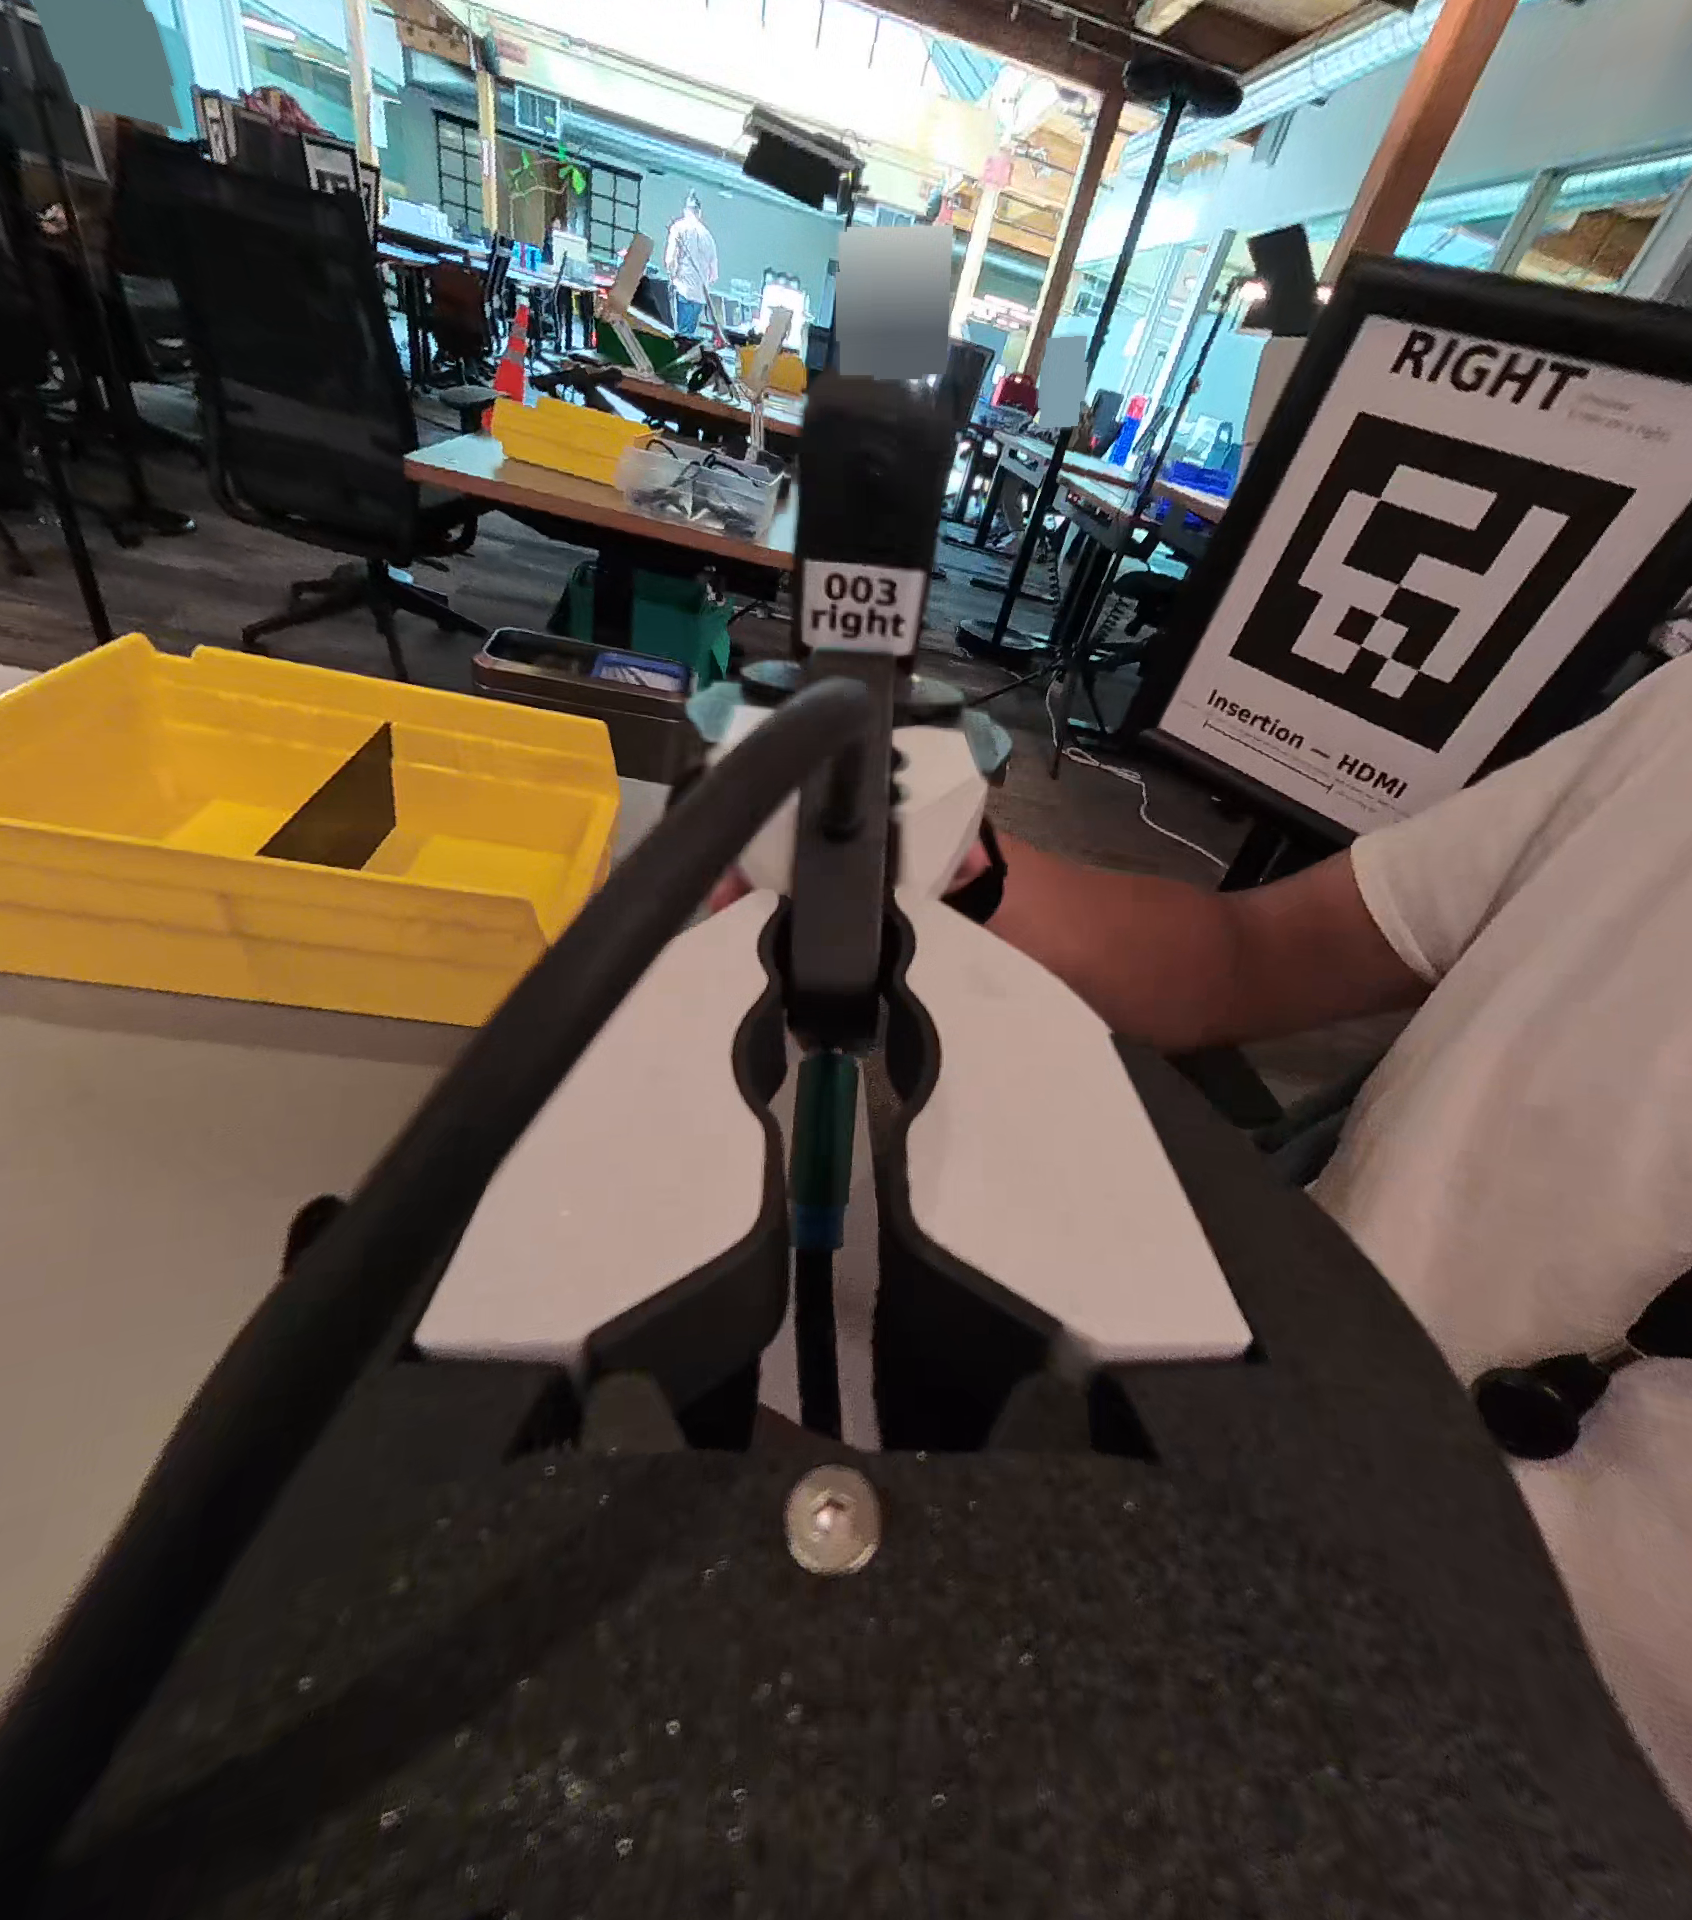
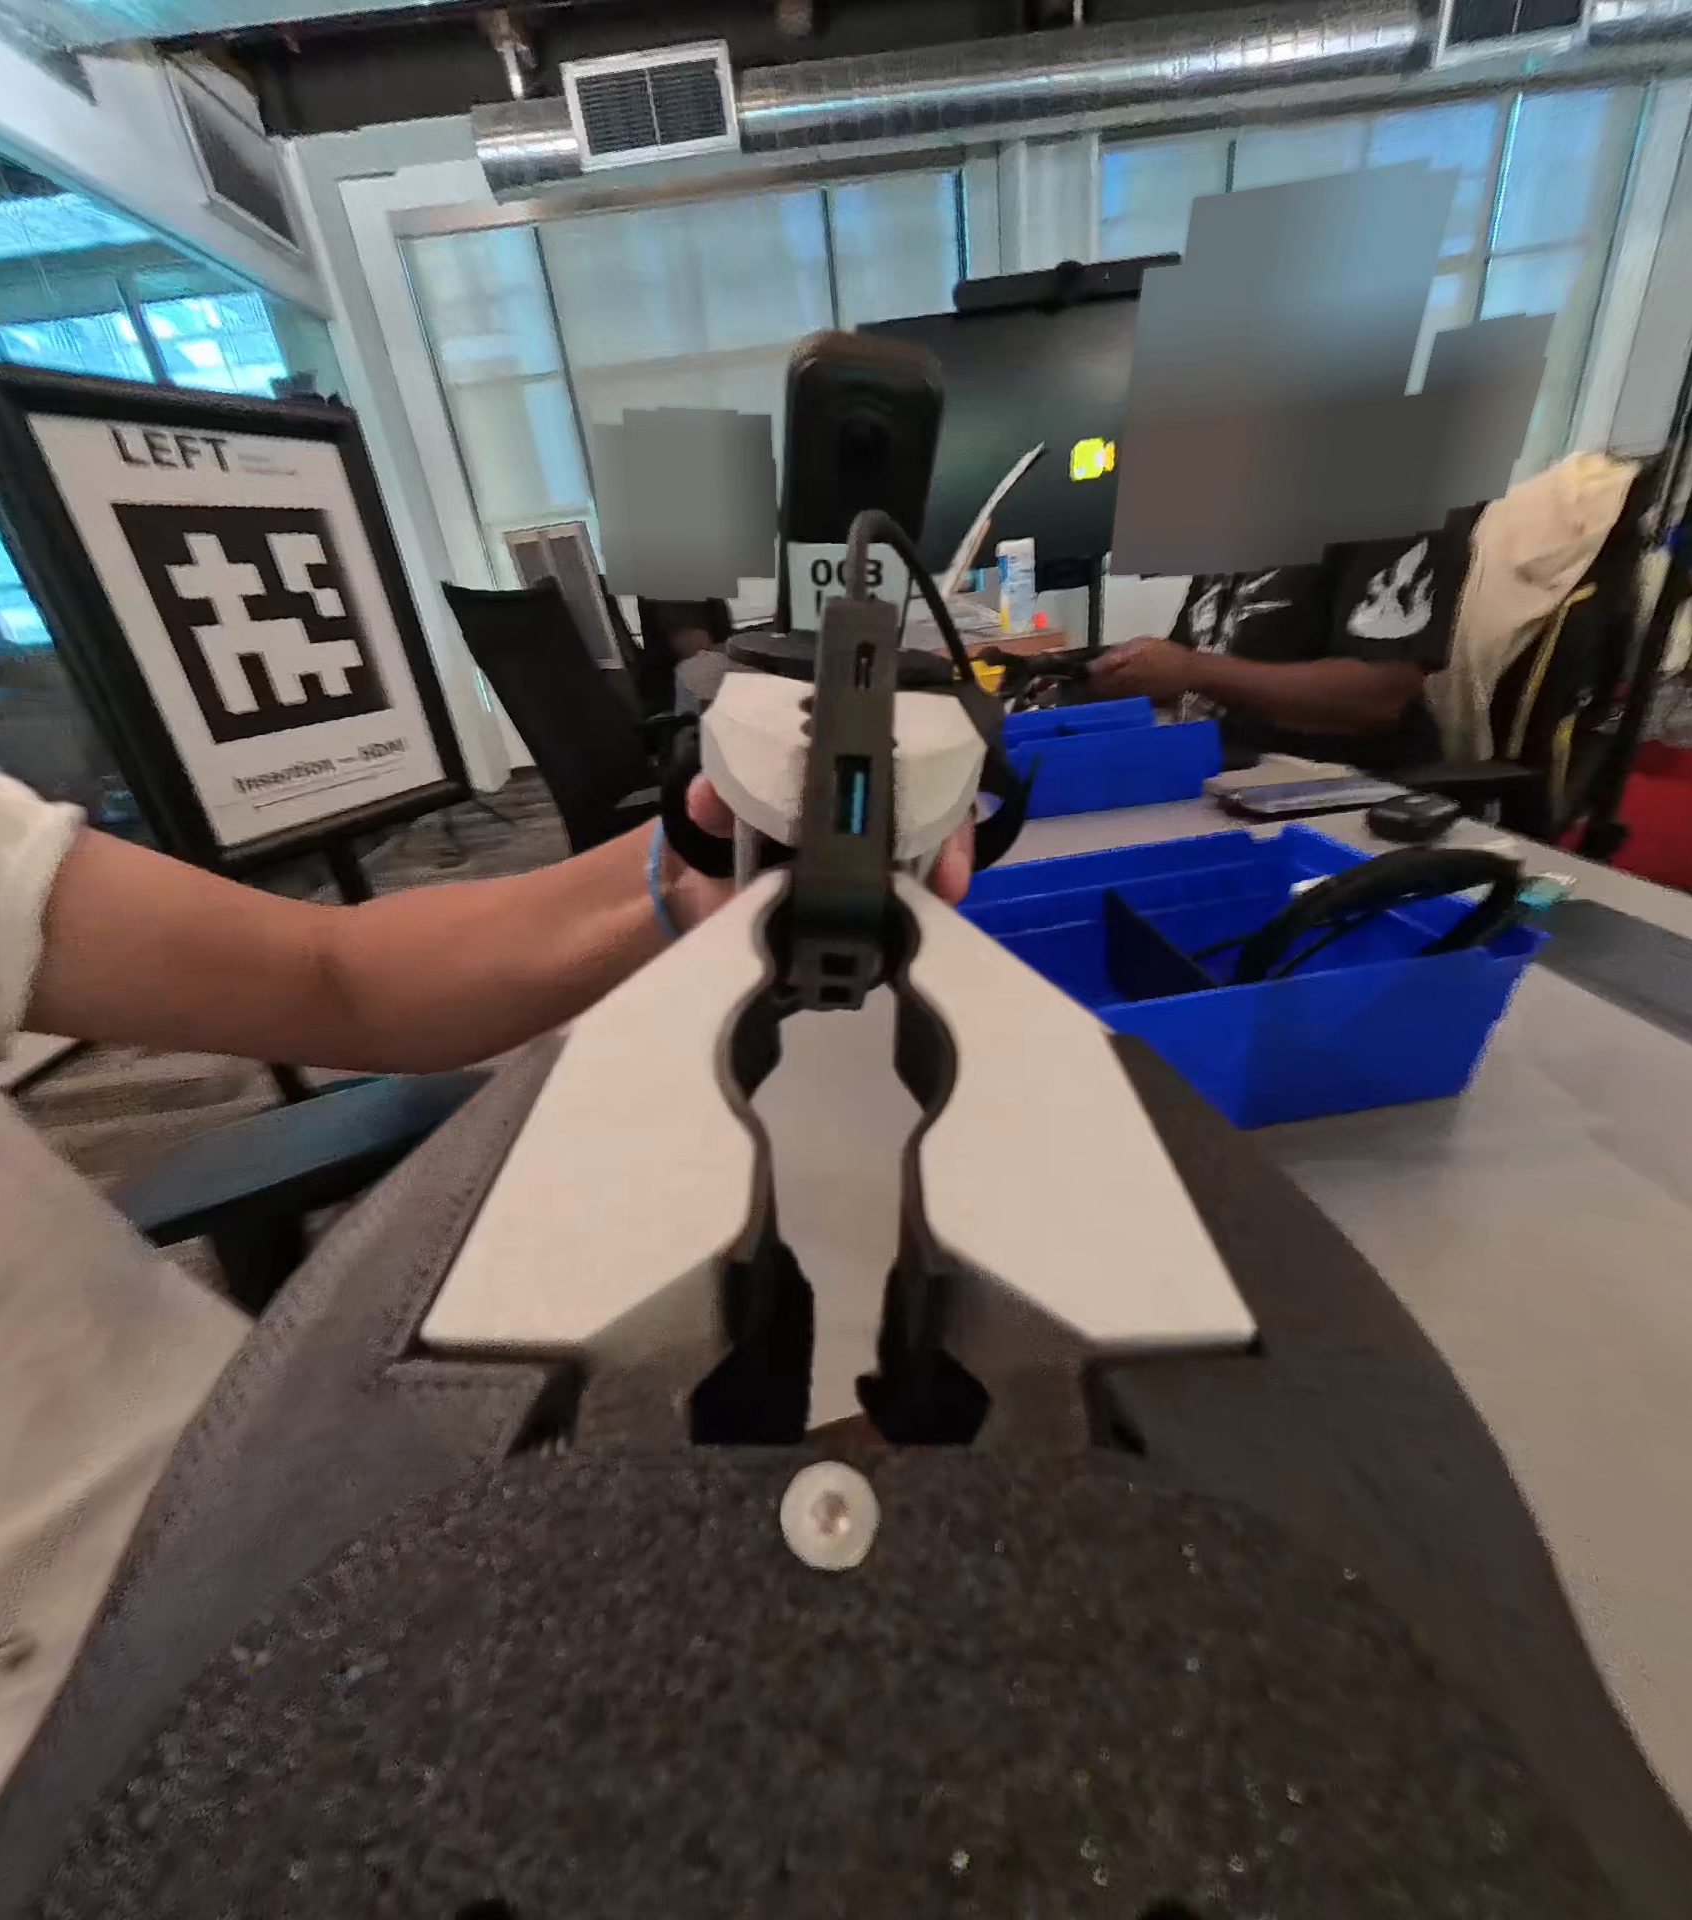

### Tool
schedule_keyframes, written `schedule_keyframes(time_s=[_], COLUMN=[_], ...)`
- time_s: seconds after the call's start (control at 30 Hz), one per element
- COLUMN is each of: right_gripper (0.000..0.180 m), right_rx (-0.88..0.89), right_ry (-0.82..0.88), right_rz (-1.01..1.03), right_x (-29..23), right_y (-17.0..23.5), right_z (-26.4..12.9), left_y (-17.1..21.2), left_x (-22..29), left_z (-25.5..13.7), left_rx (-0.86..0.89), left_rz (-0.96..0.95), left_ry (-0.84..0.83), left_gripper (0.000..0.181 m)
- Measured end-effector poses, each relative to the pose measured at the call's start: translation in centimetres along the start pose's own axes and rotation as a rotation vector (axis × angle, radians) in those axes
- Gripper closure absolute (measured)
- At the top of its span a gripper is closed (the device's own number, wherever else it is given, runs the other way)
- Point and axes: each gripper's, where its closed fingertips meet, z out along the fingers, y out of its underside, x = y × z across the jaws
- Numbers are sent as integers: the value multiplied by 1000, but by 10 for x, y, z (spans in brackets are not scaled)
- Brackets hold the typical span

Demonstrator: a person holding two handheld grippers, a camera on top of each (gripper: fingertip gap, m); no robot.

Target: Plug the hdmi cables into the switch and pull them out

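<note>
I hold the dark grey switch (image 2: 847,790) in the air between both grippers. My right gripper (image 2: 834,961) is shut on its near end; a blue port shows on its side. In the left wrist view a green HDMI plug (image 1: 826,1138) with a blue ring sits between my left gripper's (image 1: 837,971) shut fingers. Its tip meets the switch (image 1: 837,904) at the fingertips. The plug's black lead runs back under the camera. A black cable (image 1: 468,1049) arcs from the switch down to the left. Each view shows the other gripper behind the switch.
A yellow divided bin (image 1: 229,831) stands on the grey table at the left. A blue bin (image 2: 1341,1029) on the table at the right holds another black cable with a green plug (image 2: 1538,888). Marker boards stand on both sides. The person's arms and white shirt are close.
</note>
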Motion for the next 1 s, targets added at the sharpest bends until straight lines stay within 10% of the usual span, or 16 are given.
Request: schedule_keyframes(time_s=[0.13,0.33,0.6,0.83,1.0], right_gripper=[167,167,167,155,154], right_rx=[-19,-393,-655,-617,-311], right_ry=[201,795,870,742,582], right_rz=[-123,-837,-1337,-1189,-486], right_x=[33,93,87,76,64], right_y=[5,-10,55,79,63], right_z=[-1,-30,20,38,20], left_y=[4,26,40,56,52], left_x=[-42,-70,-75,-88,-86], left_z=[-2,-18,-24,-50,-66], left_rx=[40,54,246,349,385], left_rz=[-91,-139,-531,-716,-673], left_ry=[-182,-489,-434,-283,-200], left_gripper=[157,129,122,163,167])
